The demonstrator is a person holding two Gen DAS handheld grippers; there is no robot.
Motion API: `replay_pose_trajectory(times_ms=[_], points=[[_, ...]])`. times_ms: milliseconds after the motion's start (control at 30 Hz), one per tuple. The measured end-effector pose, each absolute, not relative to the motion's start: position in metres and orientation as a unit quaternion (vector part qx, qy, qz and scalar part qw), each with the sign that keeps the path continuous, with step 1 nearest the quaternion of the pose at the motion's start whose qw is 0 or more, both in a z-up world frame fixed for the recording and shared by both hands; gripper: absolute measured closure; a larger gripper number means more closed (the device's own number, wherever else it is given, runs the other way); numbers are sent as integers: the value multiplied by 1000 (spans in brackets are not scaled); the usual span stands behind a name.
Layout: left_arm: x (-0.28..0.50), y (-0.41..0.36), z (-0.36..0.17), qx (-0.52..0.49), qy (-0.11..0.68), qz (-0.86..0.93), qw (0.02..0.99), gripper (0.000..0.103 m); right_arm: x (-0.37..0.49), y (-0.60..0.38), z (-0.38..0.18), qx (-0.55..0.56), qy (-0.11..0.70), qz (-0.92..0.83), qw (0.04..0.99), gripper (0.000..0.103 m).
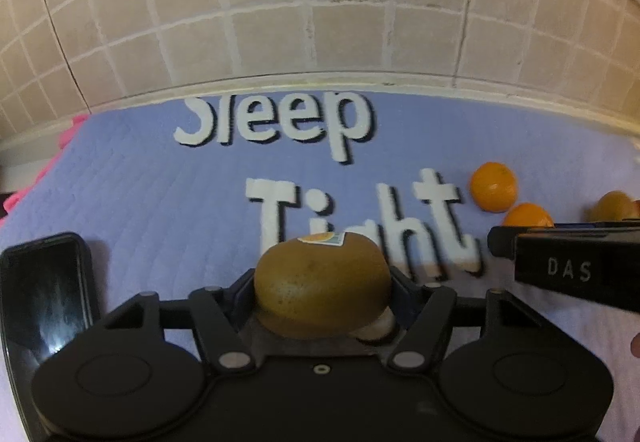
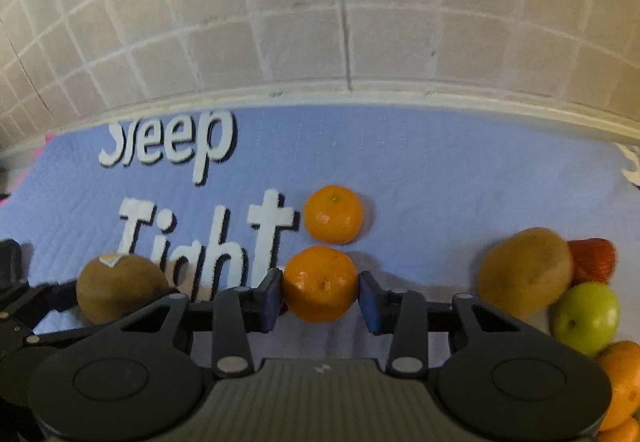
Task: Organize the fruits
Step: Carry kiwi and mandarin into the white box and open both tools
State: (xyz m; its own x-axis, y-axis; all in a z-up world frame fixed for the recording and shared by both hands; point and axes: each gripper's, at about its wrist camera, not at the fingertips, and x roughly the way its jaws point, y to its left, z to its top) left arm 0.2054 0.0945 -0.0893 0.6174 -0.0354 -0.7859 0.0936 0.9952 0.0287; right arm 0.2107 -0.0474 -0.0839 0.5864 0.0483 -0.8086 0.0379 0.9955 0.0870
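Currently on the blue mat [image 2: 440,177], against a tiled wall [image 2: 320,1]:

- Left tongs [image 1: 322,290]: clamped on a kiwi [image 1: 322,286], sticker up, low over the mat at 6 o'clock in the left view; whether it touches the mat cannot be told.
- Right tongs [image 2: 320,294]: jaws either side of the near orange [image 2: 320,284]. The left pad touches it, the right pad stands just clear; not fully closed, as far as the blur allows.
- Far orange [image 2: 334,213]: just beyond the near one at 12 o'clock, the two almost touching in a short row.
- Unsorted pile, 3 to 4 o'clock in the right view: second kiwi [image 2: 526,276], green apple [image 2: 586,316], a red fruit [image 2: 594,260], more oranges [image 2: 624,382], all bunched together.
- Phone [image 1: 44,294]: 9 o'clock in the left view.

Progress, judged: early. Two oranges grouped, one kiwi in transit; the mixed pile remains.
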Motion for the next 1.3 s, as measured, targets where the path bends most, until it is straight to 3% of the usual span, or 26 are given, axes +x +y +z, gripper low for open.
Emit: replay_pose_trajectory(times_ms=[333, 667, 900, 1300], points=[[161, 20, -23, 79, 364, -137, 918, 25, 146, -126, 0, 87, 368, -81, 922, 61], [106, -131, 34, 123, 293, -347, 882, 24, 45, -261, 42, 141, 298, -248, 911, 61], [58, -238, 33, 141, 291, -454, 830, 24, -3, -347, 23, 176, 299, -340, 874, 60], [32, -347, -38, 209, 320, -517, 766, 24, -7, -417, -49, 226, 355, -401, 814, 60]])
